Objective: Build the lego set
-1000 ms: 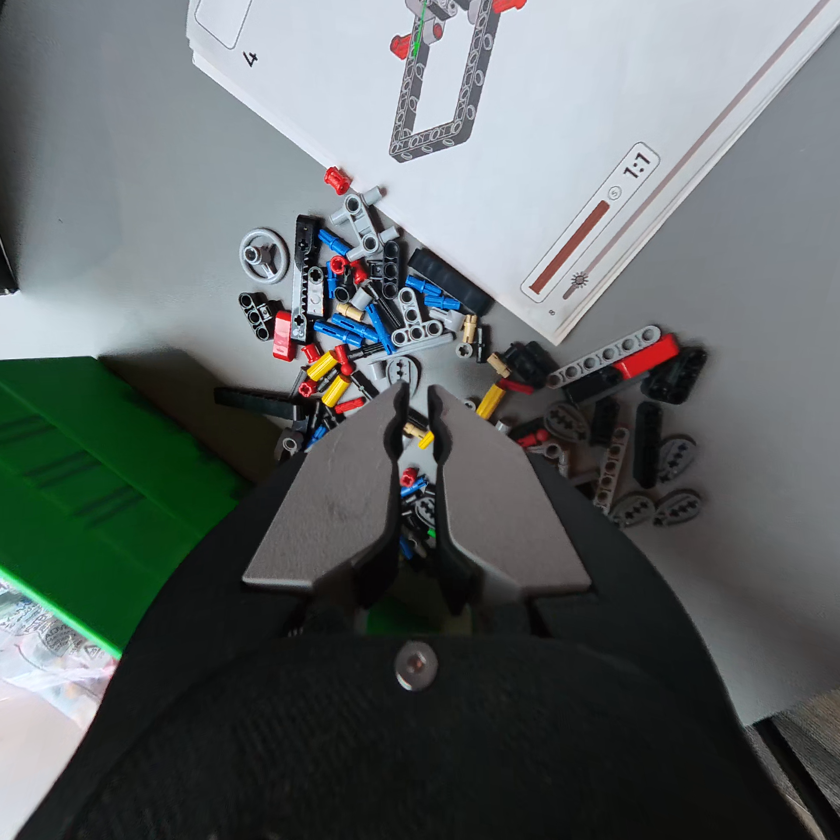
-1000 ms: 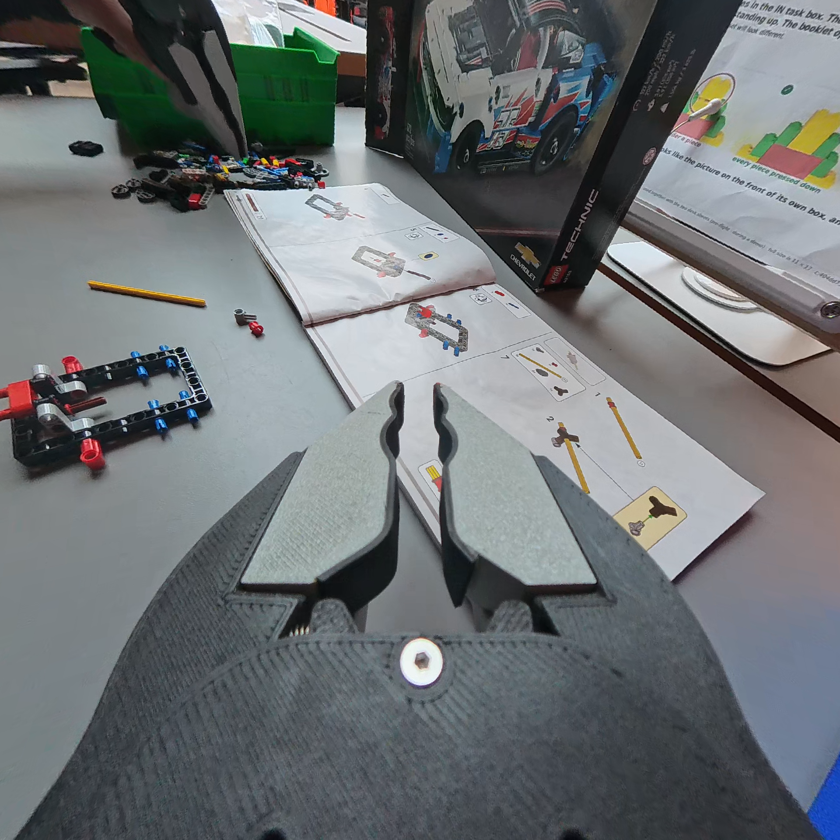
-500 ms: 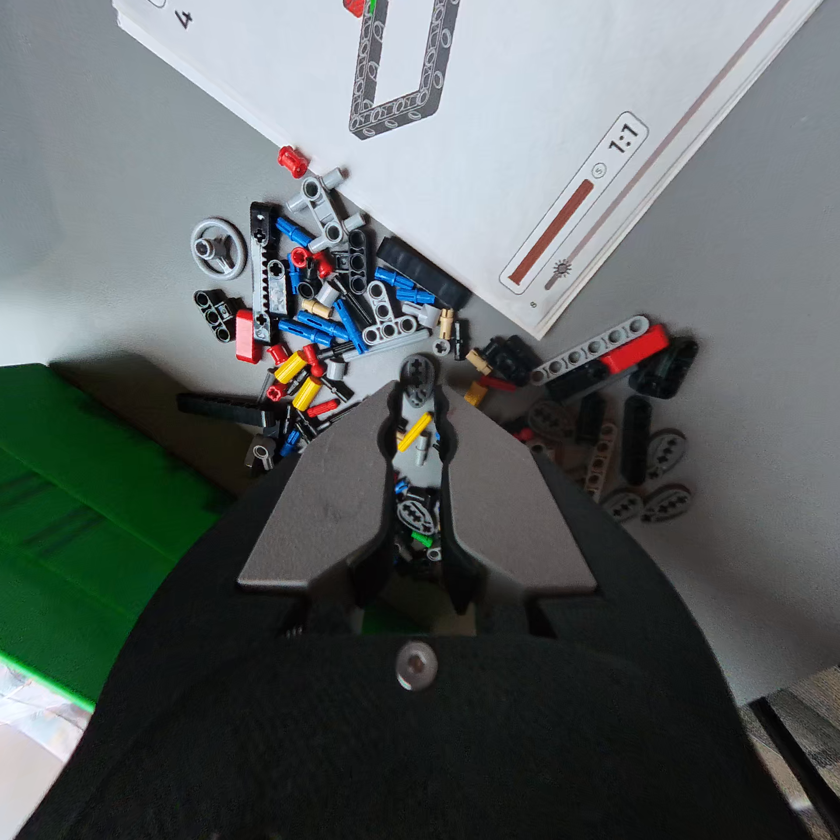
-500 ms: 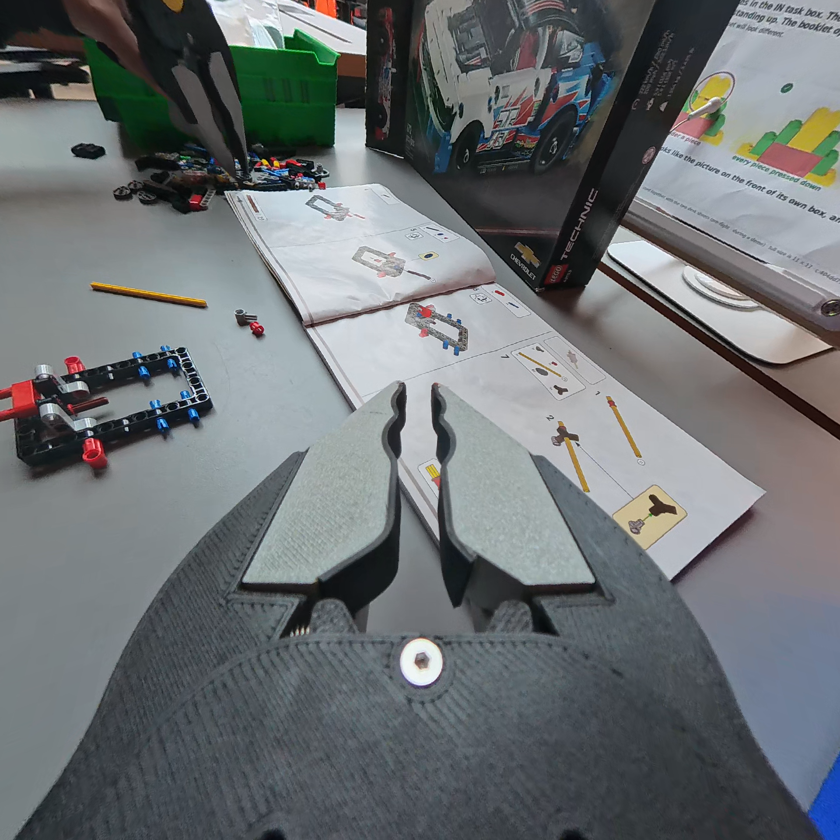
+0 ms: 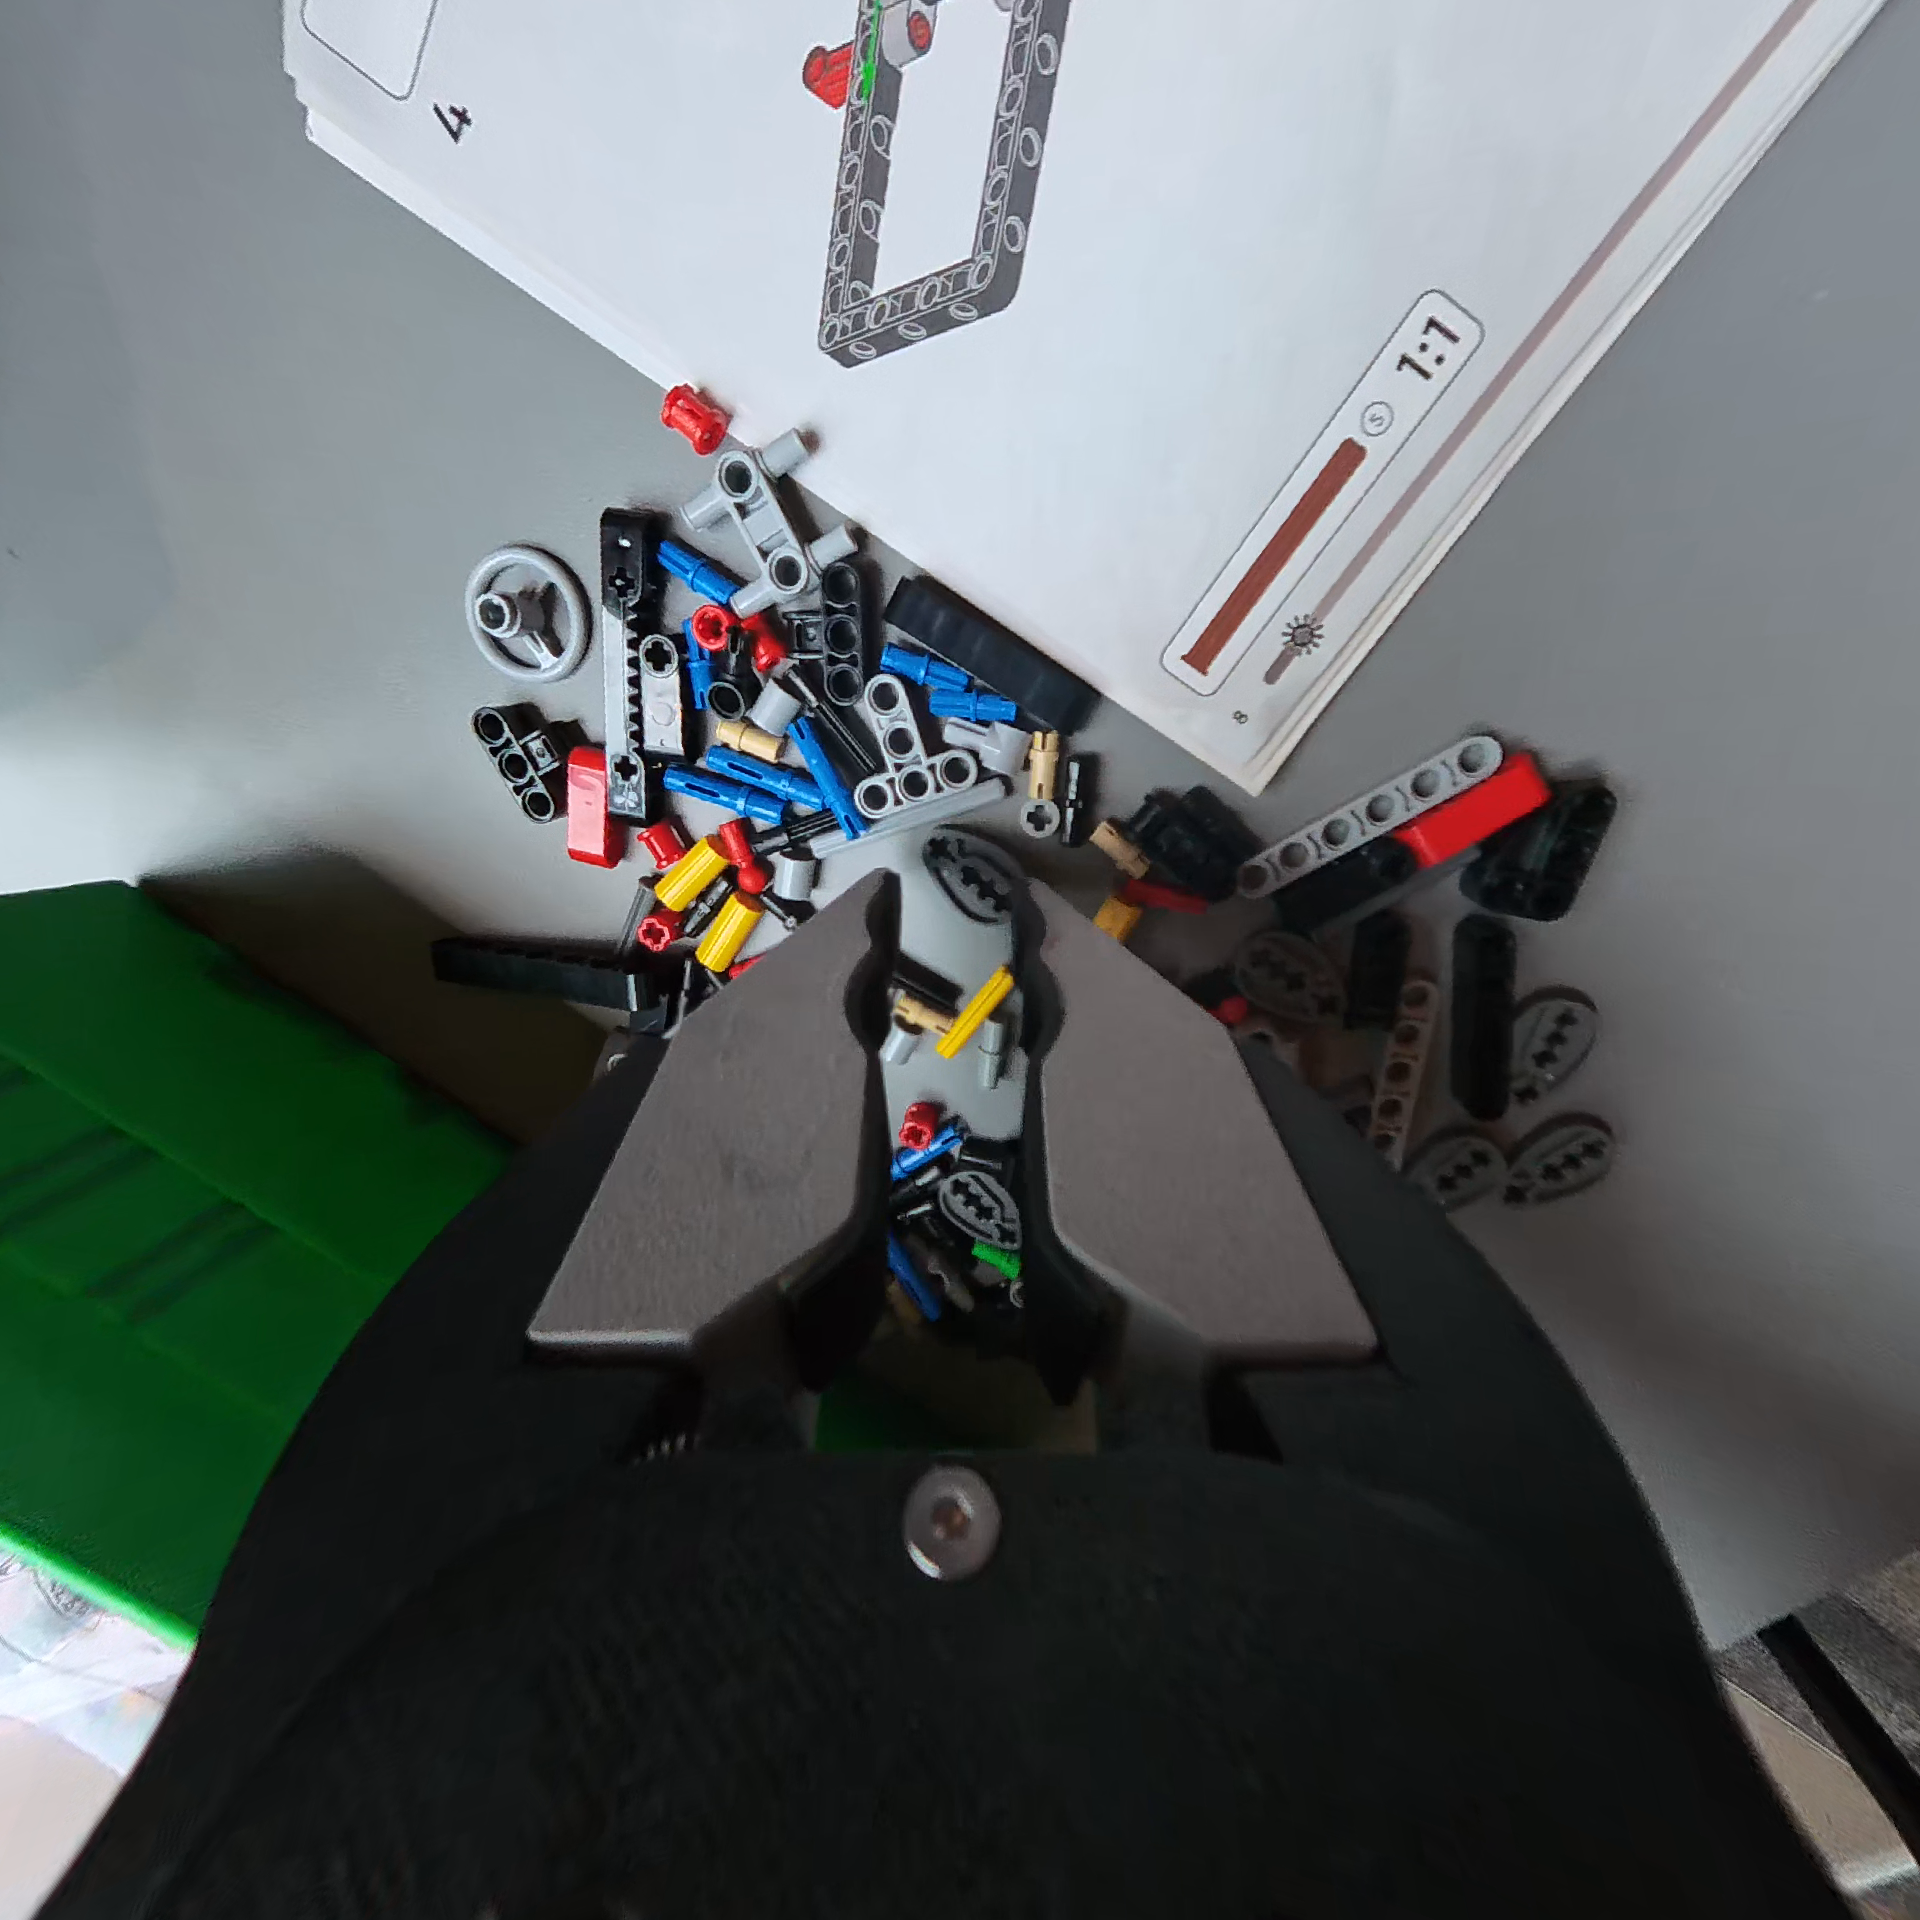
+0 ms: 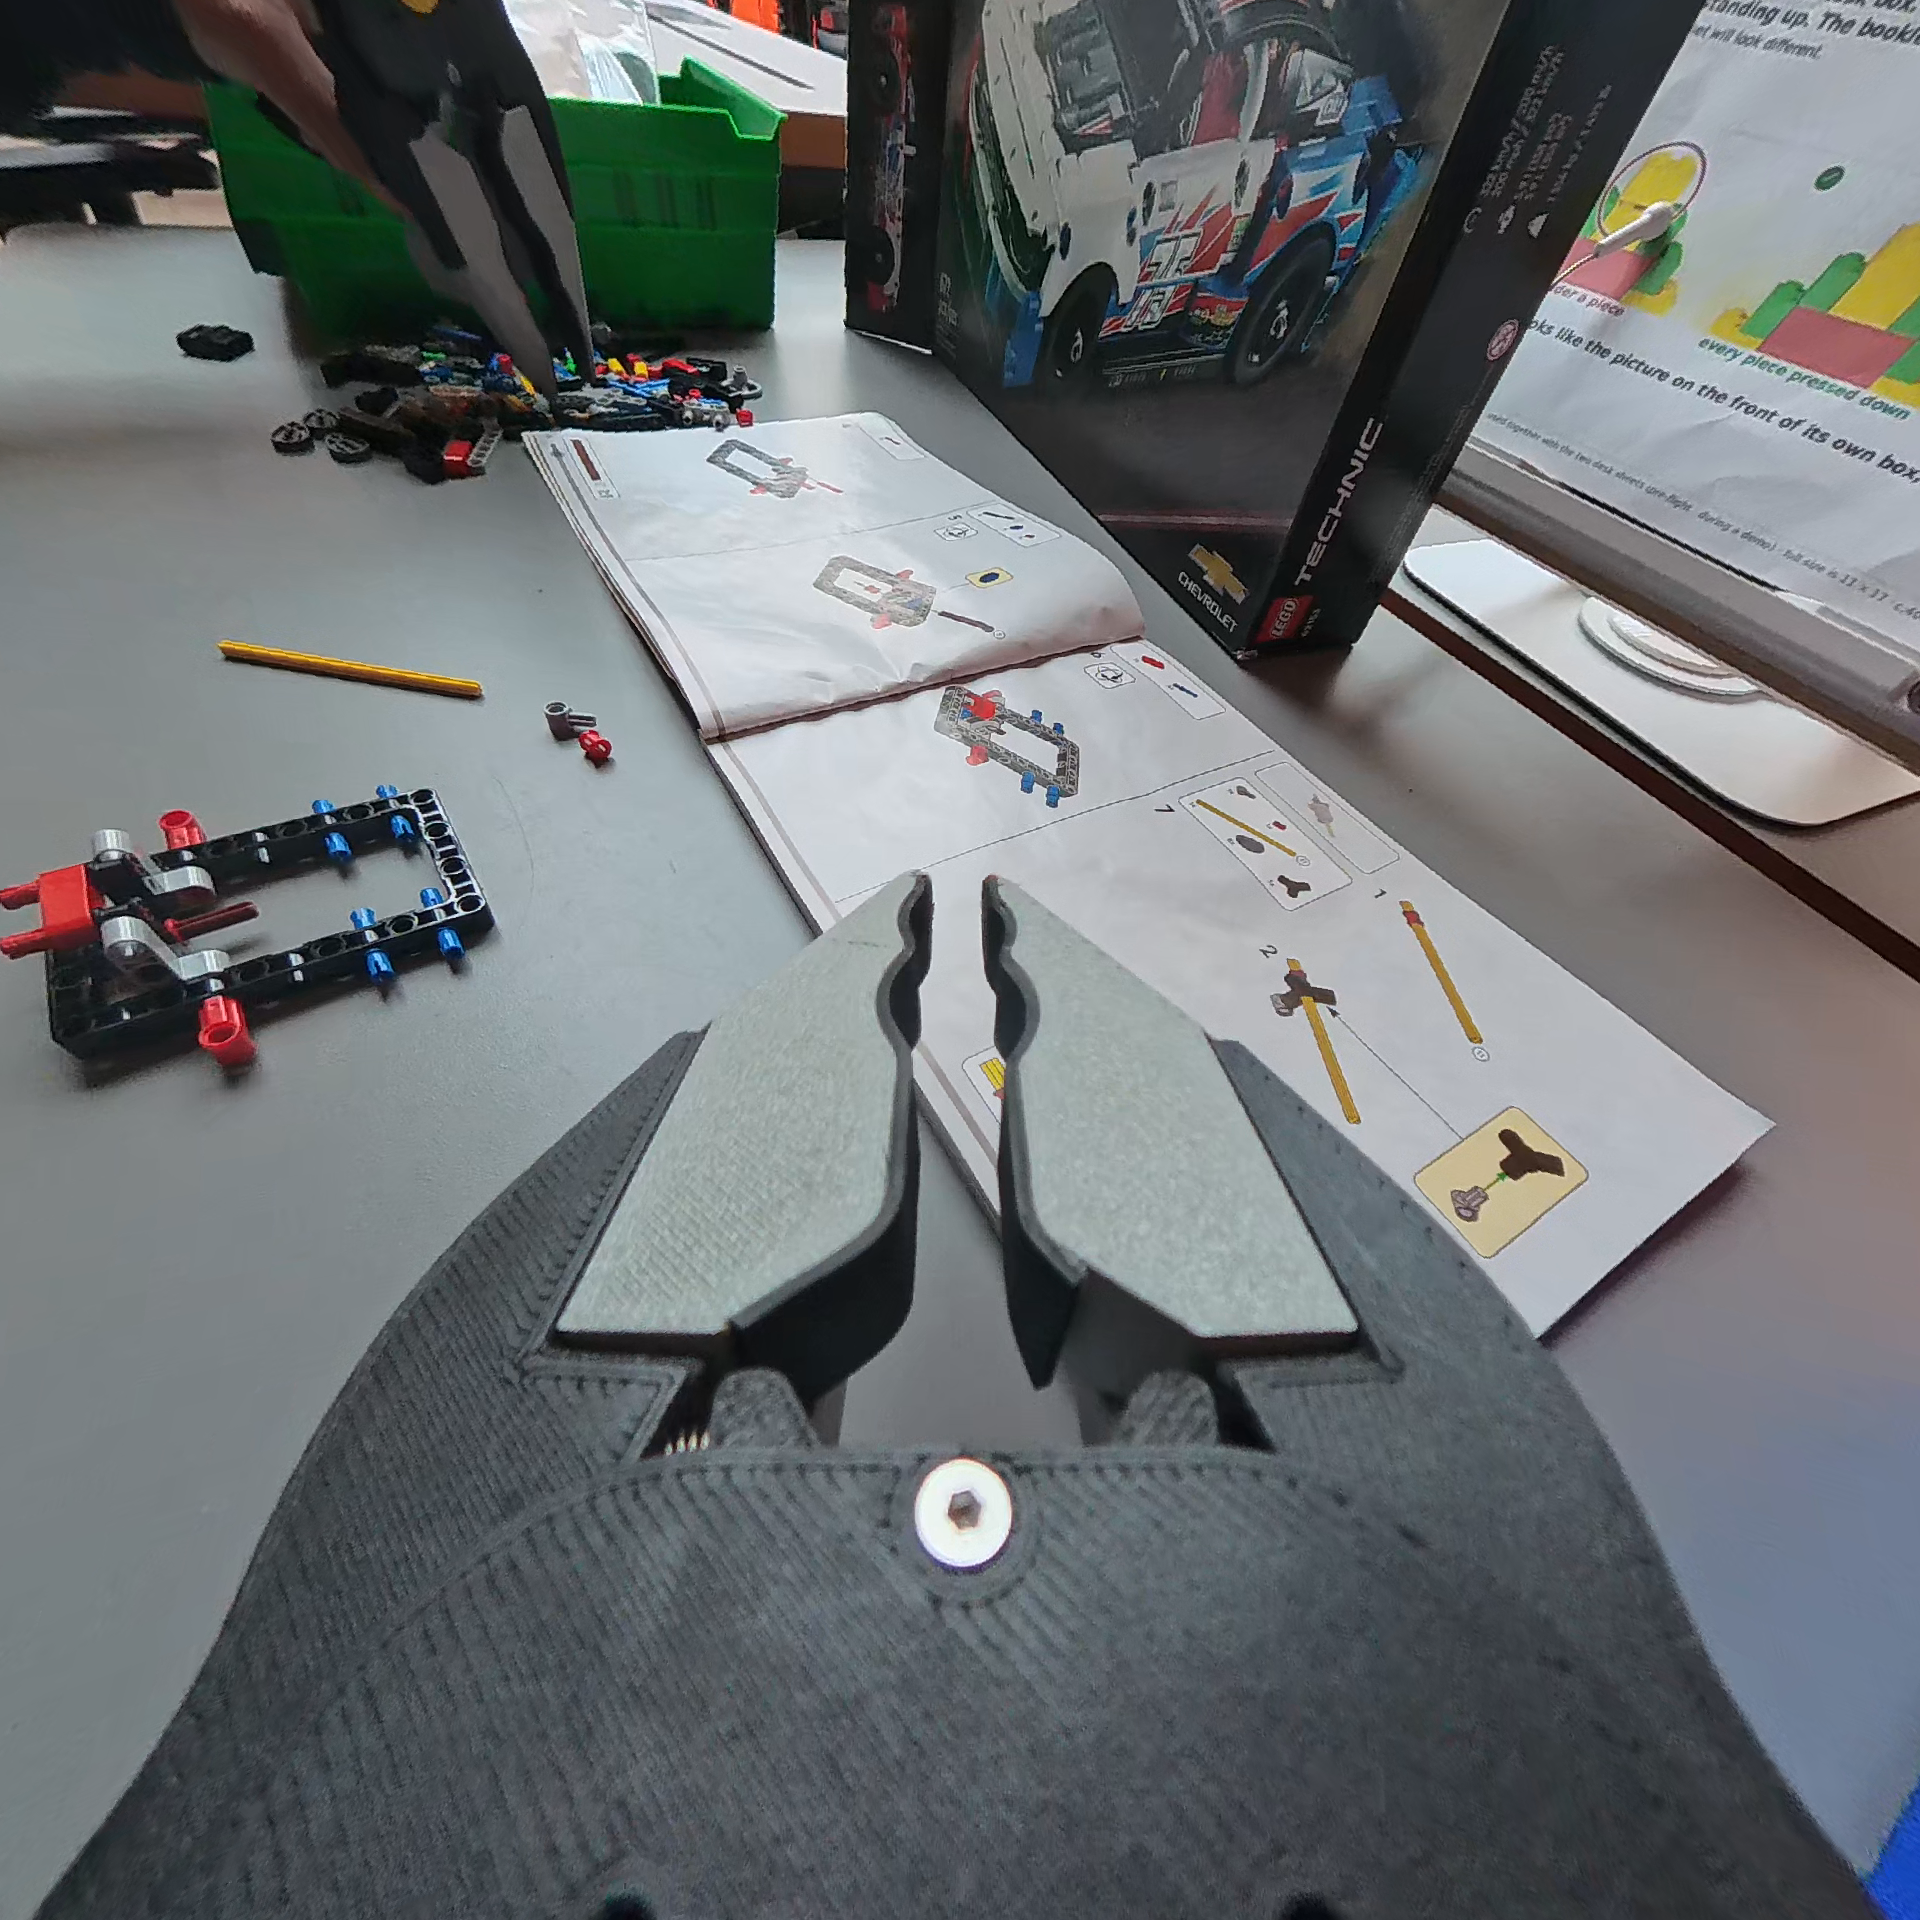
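A left gripper (image 5: pixel 951 914) points straight down over a pile of small plastic building pieces (image 5: pixel 790 748) on a grey table (image 5: pixel 260 468), its jaws parted and empty. Between the jaws lies a short yellow peg (image 5: pixel 975 1010), beside a tan peg and two small grey ones. A green bin (image 5: pixel 187 1195) sits just beside the pile, and an open instruction booklet (image 5: pixel 1195 312) touches its far edge.

The right gripper (image 6: pixel 954 883) hovers over the booklet's near page with its jaws slightly apart, holding nothing. To its left lies a half-built black frame (image 6: pixel 260 925) with blue and red pegs, and beyond that a long yellow rod (image 6: pixel 348 667).

The pieces look light, hard and smooth, so they probably slip or roll easily. The yellow peg seems best pinched across its middle.
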Tool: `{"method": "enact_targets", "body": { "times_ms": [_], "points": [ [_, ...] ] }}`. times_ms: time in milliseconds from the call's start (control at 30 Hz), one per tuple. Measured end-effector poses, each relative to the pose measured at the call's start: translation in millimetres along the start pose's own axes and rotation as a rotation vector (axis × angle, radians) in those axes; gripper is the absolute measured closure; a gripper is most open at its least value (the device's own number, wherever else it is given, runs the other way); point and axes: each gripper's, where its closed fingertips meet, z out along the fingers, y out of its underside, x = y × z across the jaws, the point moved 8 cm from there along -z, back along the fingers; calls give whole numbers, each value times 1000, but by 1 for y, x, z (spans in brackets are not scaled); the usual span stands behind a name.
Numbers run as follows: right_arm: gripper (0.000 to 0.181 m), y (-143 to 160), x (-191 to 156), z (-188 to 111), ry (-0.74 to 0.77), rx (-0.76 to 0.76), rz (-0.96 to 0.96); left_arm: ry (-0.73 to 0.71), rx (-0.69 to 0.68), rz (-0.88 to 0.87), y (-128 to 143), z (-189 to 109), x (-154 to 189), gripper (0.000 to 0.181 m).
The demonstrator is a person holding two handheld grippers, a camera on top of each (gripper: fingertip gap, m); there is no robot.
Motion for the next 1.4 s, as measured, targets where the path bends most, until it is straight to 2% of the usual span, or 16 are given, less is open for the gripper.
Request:
{"method": "enact_targets", "body": {
  "times_ms": [167, 367, 667, 867, 967, 1100, 1267, 1400],
  "points": [
    [176, 0, -1, 0, -2, 0, -6, 23, -18, -50, 0, 4, 1, 156],
    [177, -1, -1, 0, -3, 1, -8, 17, -27, -54, -3, 4, 3, 163],
    [178, -2, -1, -2, -2, 6, -9, 2, -37, -77, 1, 3, 0, 164],
    [178, -2, -2, -1, -5, 6, -7, -26, 7, -86, 0, -17, 3, 164],
    [178, -1, -1, -1, -4, 4, -7, -2, 70, -43, -19, -36, 25, 165],
    [178, -1, -1, -1, -1, 4, -9, 62, 174, 121, -68, -48, 89, 165],
    [179, -2, -1, -2, 8, 4, -13, 203, 212, 279, -116, -22, 157, 165],
    [179, -3, -1, -5, 14, 11, -13, 213, 177, 346, -135, -1, 172, 165]
  ]
}}
